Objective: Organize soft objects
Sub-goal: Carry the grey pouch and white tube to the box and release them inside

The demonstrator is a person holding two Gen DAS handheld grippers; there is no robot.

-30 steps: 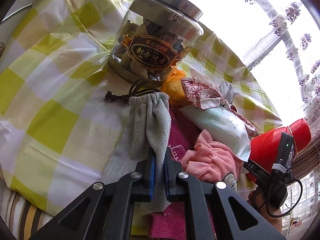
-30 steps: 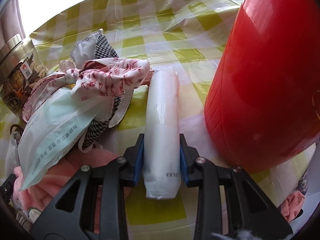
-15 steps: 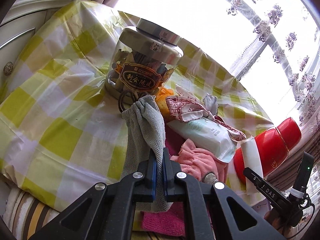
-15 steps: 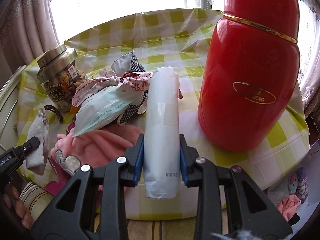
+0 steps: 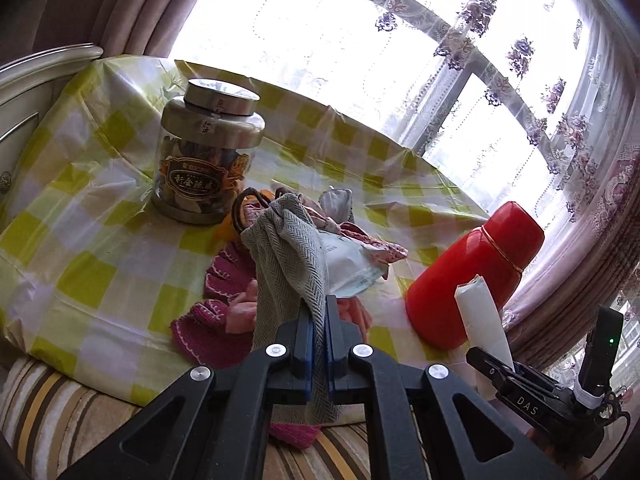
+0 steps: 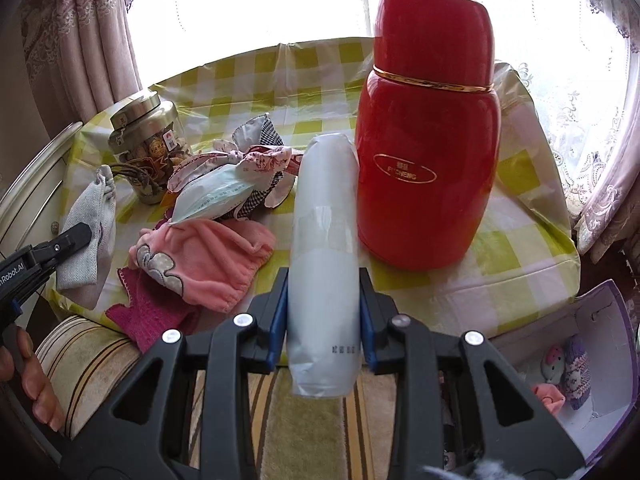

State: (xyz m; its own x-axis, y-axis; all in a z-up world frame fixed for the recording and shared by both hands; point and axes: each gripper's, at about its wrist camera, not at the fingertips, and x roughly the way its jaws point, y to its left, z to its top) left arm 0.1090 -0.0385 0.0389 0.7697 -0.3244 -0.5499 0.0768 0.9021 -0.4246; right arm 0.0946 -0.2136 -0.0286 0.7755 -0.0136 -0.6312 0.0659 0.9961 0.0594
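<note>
With the left gripper (image 5: 318, 344) pinching the grey pouch (image 5: 290, 256) and the right gripper (image 6: 323, 320) clamping the white roll (image 6: 324, 248) beside the red flask (image 6: 428, 152), a careless swing could topple it.

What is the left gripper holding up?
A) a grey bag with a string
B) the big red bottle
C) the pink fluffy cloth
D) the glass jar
A: the left gripper is pinched shut on the grey drawstring bag, which hangs from it above the table; the right gripper holds a white wrapped pack.
</note>
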